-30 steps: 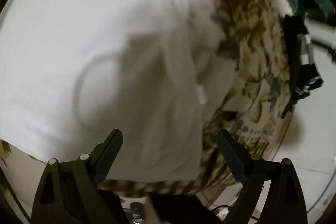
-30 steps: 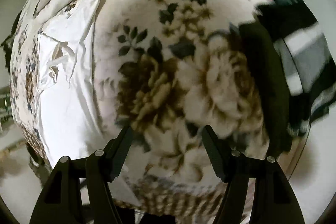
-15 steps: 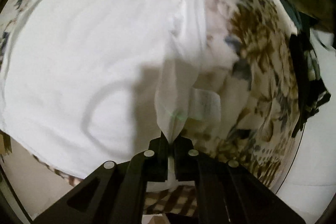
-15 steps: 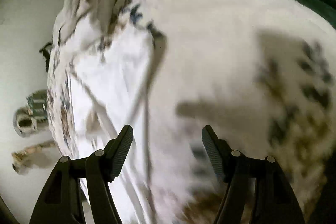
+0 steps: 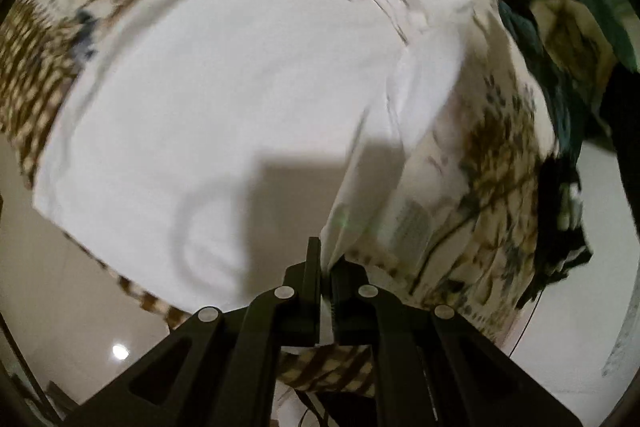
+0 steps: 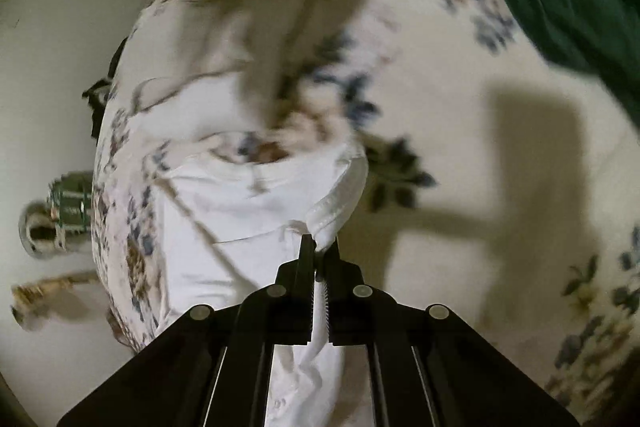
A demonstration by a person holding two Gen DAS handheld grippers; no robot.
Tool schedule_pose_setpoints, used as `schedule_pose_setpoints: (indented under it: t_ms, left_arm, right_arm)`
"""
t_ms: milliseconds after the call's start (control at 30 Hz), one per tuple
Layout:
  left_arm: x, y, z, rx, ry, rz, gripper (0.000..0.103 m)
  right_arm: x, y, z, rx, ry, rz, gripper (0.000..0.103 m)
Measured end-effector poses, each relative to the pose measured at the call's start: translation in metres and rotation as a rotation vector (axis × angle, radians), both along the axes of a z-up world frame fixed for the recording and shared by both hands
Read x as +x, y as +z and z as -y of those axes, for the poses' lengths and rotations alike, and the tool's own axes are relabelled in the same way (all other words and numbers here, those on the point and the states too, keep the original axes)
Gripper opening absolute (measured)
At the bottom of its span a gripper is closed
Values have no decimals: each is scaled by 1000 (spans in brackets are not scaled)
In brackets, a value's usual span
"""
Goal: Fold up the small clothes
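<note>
left gripper (image 5: 326,261): jaws closed, pinching white cloth (image 5: 224,99); fingers point toward 12 o'clock
right gripper (image 6: 320,251): jaws closed, clamping the cloth's hem; fingers point toward 12 o'clock

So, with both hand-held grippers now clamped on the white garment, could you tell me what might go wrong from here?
1. The left hand-held gripper pinches only a thin edge of the white garment, so a hard pull might slip it free.
2. The right hand-held gripper holds a bunched hem, which could fold in a crease.
3. The garment lies on the soft floral blanket; dragging may ruck it up.
</note>
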State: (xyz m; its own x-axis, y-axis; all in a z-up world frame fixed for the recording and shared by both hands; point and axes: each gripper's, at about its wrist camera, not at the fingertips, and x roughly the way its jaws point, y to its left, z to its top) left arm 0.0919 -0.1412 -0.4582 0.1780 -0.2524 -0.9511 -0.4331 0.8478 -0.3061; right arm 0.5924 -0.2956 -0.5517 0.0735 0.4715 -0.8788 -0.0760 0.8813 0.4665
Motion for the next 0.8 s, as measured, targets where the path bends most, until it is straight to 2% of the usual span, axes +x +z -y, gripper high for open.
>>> schedule_pose_setpoints:
  t_ms: [167,333,433,567,633,700,733,800]
  left_arm:
    - [-9,15,-68,-33,120,33,1]
    - [-16,8,-134,-44,219,37,1]
    - [-20,-3,-169,-45,252,25,1]
    - [-25,-28,-211,-74,287,-4,2]
    - [-23,-44,-227,-109,271,-33,2]
    - [-29,-65,-247,-157,298,-81,5]
    - [-33,-74,-256,-178,307,-109,5]
    - [-48,-82,-274,-189,320,-143,24]
  right_arm:
    - [-1,58,-61,-25,69,72,4]
    - [2,84,-148,-94,142,117,4]
    - [7,81,-206,-159,170,123,4]
    - [11,58,-280,-250,222,124,4]
    - [12,45,-312,-312,245,128,4]
    - [14,23,-336,-388,261,98,4]
    - [15,12,-344,-394,262,54,10]
    - [8,3,-349,-368,264,-13,33]
